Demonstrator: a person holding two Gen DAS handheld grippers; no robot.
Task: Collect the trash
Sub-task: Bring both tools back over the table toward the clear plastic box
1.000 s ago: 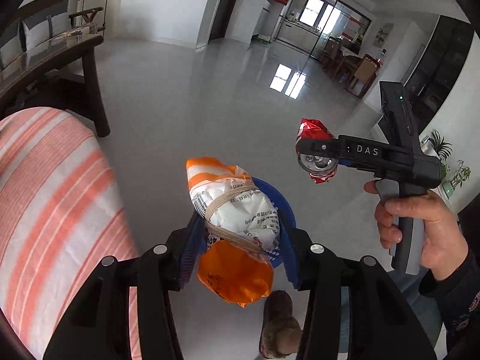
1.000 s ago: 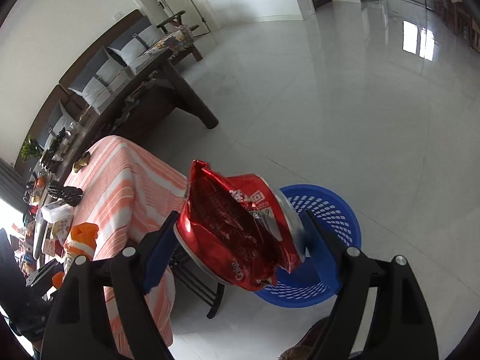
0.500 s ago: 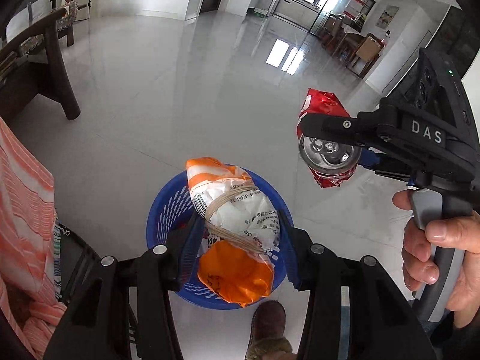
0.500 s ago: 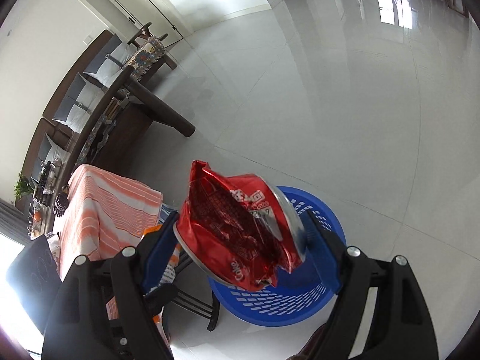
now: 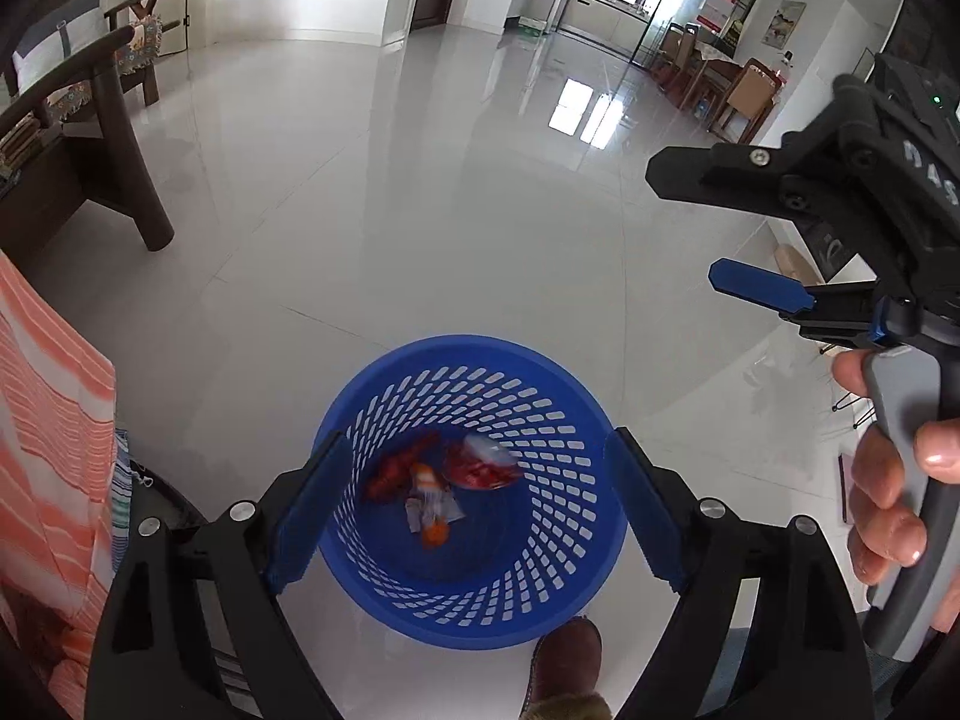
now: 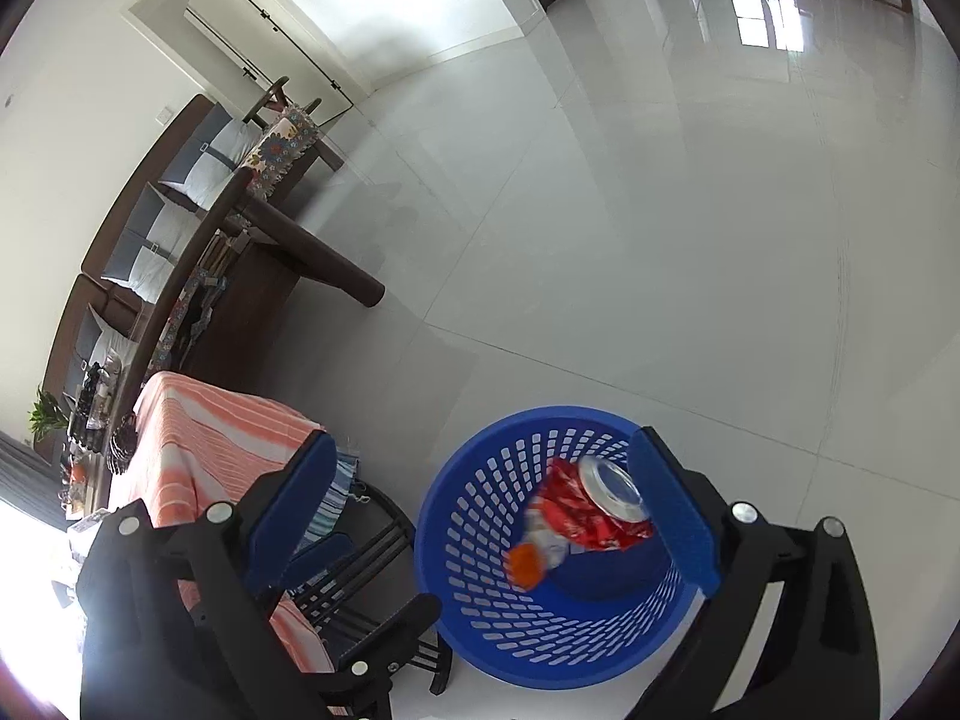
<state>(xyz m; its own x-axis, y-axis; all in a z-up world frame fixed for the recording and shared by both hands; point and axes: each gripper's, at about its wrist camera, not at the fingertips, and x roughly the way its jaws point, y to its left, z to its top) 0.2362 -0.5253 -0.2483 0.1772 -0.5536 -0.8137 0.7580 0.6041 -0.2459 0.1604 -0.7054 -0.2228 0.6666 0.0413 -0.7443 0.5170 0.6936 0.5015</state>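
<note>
A round blue perforated basket (image 5: 540, 540) stands on the floor, also in the right wrist view (image 6: 468, 564). Inside it lie a red wrapper with a silver can (image 5: 480, 462) and an orange-and-white snack bag (image 5: 429, 501); in the right wrist view the red wrapper and can (image 6: 591, 504) and the orange bag (image 6: 528, 558) look blurred by motion. My left gripper (image 5: 474, 510) is open and empty right above the basket. My right gripper (image 6: 480, 516) is open and empty above the basket; it also shows in the left wrist view (image 5: 690, 228) at the upper right.
A table with an orange striped cloth (image 6: 198, 438) stands left of the basket, with a dark folding rack (image 6: 372, 576) under it. A dark wooden bench (image 5: 90, 138) is farther left. A brown shoe (image 5: 564, 660) touches the basket's near side. Glossy tiled floor (image 5: 420, 180) stretches ahead.
Both grippers opened. The orange snack bag left my left gripper and the red wrapper with the can left my right gripper; both dropped into the blue basket.
</note>
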